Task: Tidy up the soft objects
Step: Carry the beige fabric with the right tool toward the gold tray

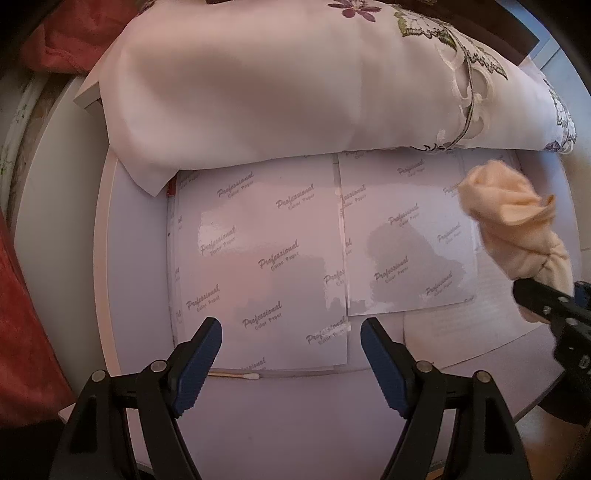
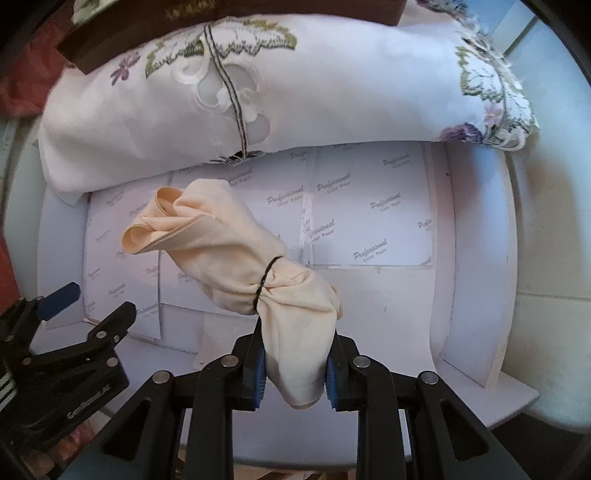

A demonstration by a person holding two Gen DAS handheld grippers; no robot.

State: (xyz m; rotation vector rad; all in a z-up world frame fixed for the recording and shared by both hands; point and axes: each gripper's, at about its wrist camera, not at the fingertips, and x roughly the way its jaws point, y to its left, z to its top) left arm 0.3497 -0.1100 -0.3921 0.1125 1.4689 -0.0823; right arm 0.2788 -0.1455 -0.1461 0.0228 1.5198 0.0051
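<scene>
A peach cloth bundle [image 2: 236, 254], tied round with a black band [image 2: 266, 280], hangs above the white table. My right gripper [image 2: 295, 369] is shut on the bundle's lower end, its blue pads pressing the fabric from both sides. In the left wrist view the same bundle [image 1: 517, 229] shows at the right edge with the right gripper's black fingers [image 1: 546, 302] clamped on it. My left gripper [image 1: 291, 354] stands open over the printed paper sheets [image 1: 266, 258], nothing between its fingers. A large folded white cloth with floral embroidery [image 1: 280, 85] lies across the back of the table.
Glossy sheets printed "Professional Color Paper" [image 2: 369, 218] cover the round white table [image 1: 133, 280]. A cotton swab [image 1: 236, 376] lies by the near sheet edge. Red fabric [image 1: 62, 37] sits at the upper left and left side. A dark brown box [image 2: 184, 22] rests behind the embroidered cloth.
</scene>
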